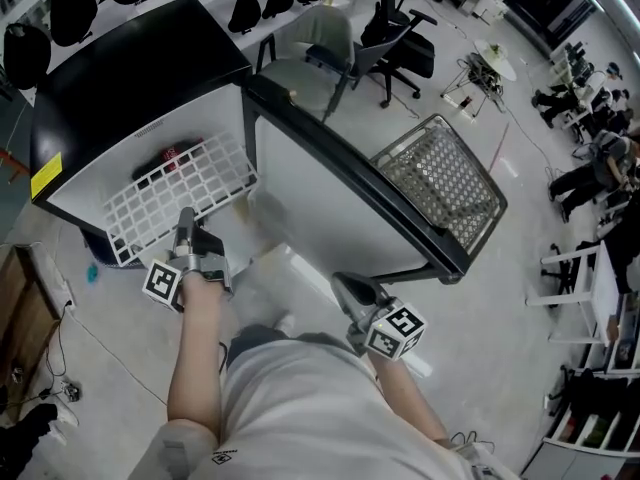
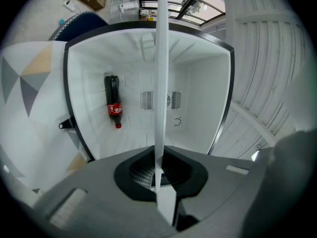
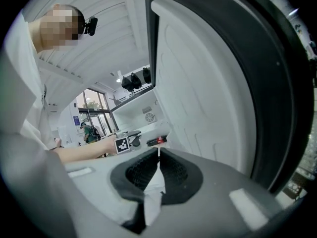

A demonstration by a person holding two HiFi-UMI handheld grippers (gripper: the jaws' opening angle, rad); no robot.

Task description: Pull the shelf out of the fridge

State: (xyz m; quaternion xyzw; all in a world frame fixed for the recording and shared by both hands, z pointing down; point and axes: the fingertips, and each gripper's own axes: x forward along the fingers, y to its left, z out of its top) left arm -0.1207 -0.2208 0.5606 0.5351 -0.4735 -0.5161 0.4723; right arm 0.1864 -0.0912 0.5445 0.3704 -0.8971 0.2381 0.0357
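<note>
- At the fridge [image 1: 130, 78] mouth, I see the shelf [image 1: 180, 193] sticking partway out.
- My left gripper [image 1: 185, 230]: fingers pinching the shelf's front edge.
- My right gripper [image 1: 345, 288]: near the open door [image 1: 340, 208], fingers pressed together, nothing between them.
- Bottle [image 2: 113, 103] is inside the fridge.

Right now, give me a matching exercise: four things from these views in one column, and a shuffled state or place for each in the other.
1. wire shelf
2. cola bottle
3. fridge door
4. right tool

A. swung open
B. jaws together, nothing between them
C. partly out of the fridge, clamped by the left tool
D. inside the fridge

Pairs: 1-C, 2-D, 3-A, 4-B
</note>
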